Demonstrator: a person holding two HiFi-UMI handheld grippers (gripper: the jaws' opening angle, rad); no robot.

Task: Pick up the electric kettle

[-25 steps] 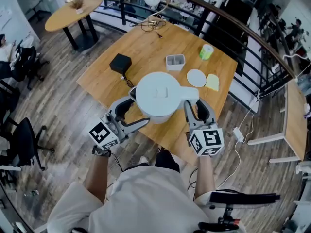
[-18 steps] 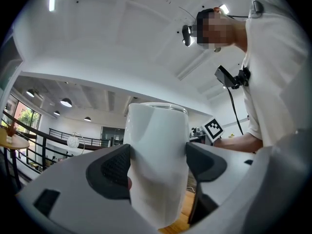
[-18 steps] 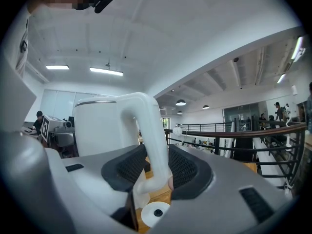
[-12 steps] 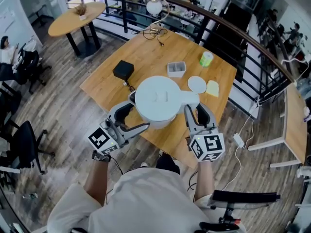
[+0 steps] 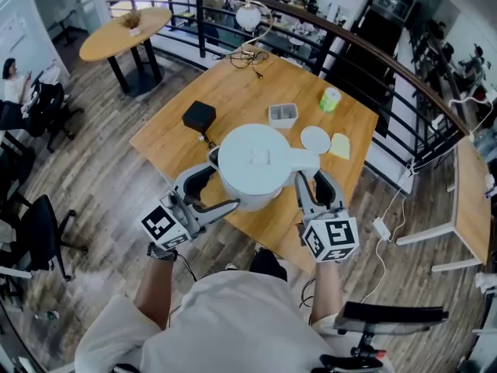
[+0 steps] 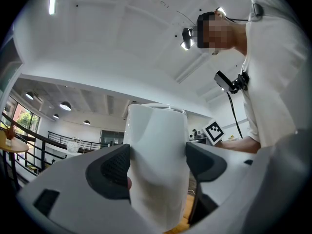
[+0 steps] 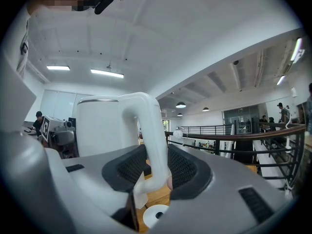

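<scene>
Clamped across the white body of the electric kettle [image 5: 256, 162] with the left claw [image 6: 158, 172], both pads pressed flat to its sides. Closing on the kettle's looped handle [image 7: 151, 130] with the right claw [image 7: 157, 168], a pad against either face of it. Held upright over the near part of the counter [image 5: 233, 92], bottom edge clear of the wood in the right gripper view; lid shut, contents hidden.

Farther out on the counter:
- A round white disc [image 5: 314, 139], just beside a pale yellow-green sheet [image 5: 340, 144].
- A small white open box [image 5: 281, 116], split into two compartments, nothing discernible inside.
- A light green cup [image 5: 330, 98], too small to tell what it holds.
- A black box [image 5: 199, 117], with a cable trailing toward the kettle.
- A tangle of cables [image 5: 245, 53], at the far corner.
</scene>
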